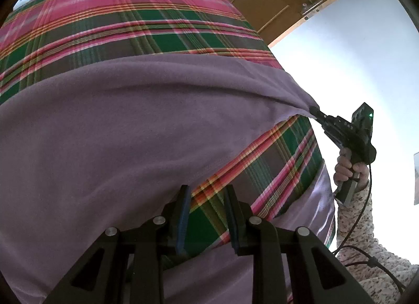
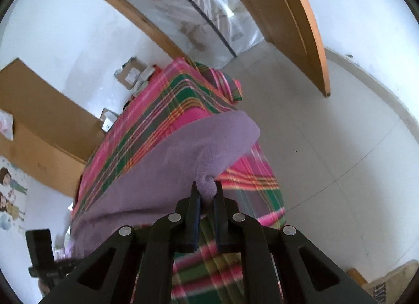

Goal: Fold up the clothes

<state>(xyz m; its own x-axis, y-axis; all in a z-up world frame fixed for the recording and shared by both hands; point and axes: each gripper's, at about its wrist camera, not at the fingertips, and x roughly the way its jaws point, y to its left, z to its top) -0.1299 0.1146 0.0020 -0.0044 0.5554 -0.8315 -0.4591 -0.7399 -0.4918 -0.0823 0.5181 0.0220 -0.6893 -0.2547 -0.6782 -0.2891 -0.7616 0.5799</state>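
A purple fleece garment lies spread over a bed or table covered with a pink and green plaid cloth. At the bottom of the left wrist view my left gripper stands open at the garment's near hem, and only plaid cloth shows between its fingers. My right gripper is shut on the garment's right corner and pulls it taut off the side edge. In the right wrist view the right gripper has a bunch of the purple garment pinched between its pads, above the plaid cloth.
A person's hand in a speckled sleeve holds the right gripper, with a cable trailing from it. A wooden door stands open over a white tiled floor. Cardboard sheets and small boxes lean against the far wall.
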